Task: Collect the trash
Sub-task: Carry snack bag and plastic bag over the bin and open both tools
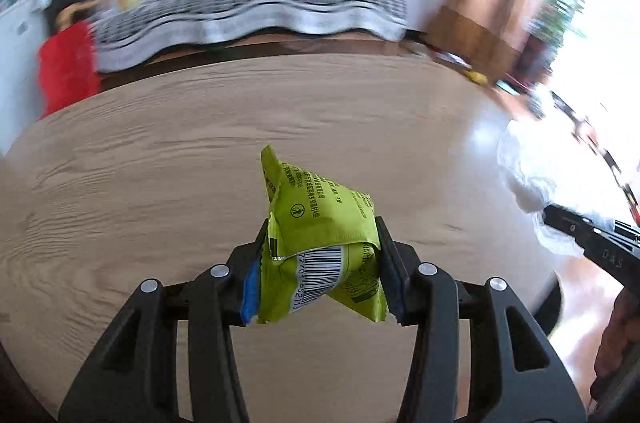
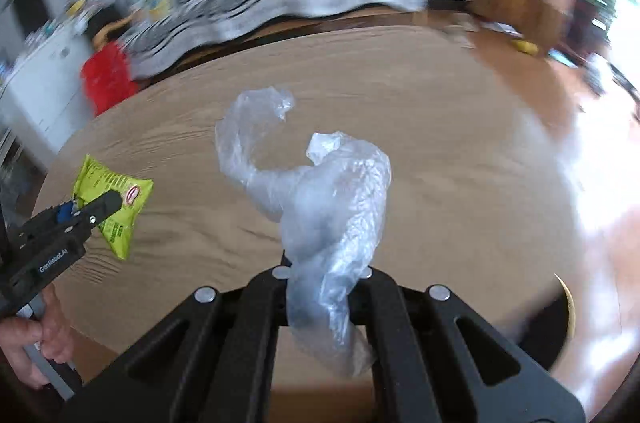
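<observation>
Two grips | left gripper (image 1: 320, 243) clamps green wrapper (image 1: 320, 223) | right gripper (image 2: 324, 271) pinches clear plastic bag (image 2: 332, 203)

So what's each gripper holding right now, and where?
Left gripper: green snack wrapper, clamped across its lower half. Right gripper: clear plastic bag, pinched near its lower end.

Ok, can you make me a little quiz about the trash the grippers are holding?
1. True or false: the left hand-held gripper holds a green snack wrapper.
2. What does the right hand-held gripper hold? A) a can B) a clear plastic bag C) nothing
3. What is the table made to look like?

Key: 1 true; 2 B; 3 wood.
</observation>
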`<state>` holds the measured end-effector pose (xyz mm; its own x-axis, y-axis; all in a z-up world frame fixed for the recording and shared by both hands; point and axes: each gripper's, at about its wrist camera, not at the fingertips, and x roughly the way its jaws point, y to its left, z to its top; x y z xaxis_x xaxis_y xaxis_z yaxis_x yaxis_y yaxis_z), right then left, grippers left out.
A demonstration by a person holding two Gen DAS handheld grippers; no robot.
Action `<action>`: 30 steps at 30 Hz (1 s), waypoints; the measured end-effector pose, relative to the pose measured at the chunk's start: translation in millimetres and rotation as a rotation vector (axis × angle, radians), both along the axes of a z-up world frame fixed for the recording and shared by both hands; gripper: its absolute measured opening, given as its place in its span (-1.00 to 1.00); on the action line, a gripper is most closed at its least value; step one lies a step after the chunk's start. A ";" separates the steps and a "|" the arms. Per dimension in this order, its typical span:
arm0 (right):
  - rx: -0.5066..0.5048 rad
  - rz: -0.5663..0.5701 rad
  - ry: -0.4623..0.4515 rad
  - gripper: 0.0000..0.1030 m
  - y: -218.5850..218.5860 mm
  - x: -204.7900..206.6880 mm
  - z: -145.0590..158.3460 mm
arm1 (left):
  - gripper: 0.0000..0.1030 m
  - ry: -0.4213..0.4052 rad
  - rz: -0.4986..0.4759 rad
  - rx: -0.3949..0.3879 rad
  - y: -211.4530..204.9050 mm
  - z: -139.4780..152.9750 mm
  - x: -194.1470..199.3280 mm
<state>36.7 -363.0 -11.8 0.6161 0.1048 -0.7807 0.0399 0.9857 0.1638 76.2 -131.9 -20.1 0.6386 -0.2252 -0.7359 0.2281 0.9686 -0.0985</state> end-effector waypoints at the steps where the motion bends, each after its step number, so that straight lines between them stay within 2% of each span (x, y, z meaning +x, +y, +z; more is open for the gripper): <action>1: 0.002 -0.047 -0.011 -0.96 -25.8 -20.7 1.4 | -0.08 -0.001 -0.035 -0.002 -20.3 0.5 -6.6; 4: 0.002 -0.192 -0.013 -0.96 -94.4 -68.7 -5.4 | -0.08 -0.006 -0.176 -0.006 -99.3 -1.6 -32.7; 8: 0.048 -0.369 0.045 -0.96 -178.6 -120.0 -32.2 | -0.08 0.016 -0.367 -0.030 -205.4 -16.8 -66.9; 12: 0.080 -0.491 0.098 -0.96 -245.5 -153.3 -54.3 | -0.08 0.073 -0.466 -0.059 -281.3 -44.5 -88.6; 15: 0.104 -0.535 0.127 -0.96 -271.1 -161.9 -67.7 | -0.08 0.113 -0.514 -0.075 -325.2 -67.2 -99.9; 22: 0.153 -0.545 0.175 -0.96 -298.5 -154.7 -86.7 | -0.08 0.158 -0.533 -0.043 -360.0 -106.0 -95.2; 30: 0.158 -0.556 0.199 -0.96 -313.1 -155.5 -99.5 | -0.08 0.170 -0.552 -0.027 -369.6 -120.4 -72.5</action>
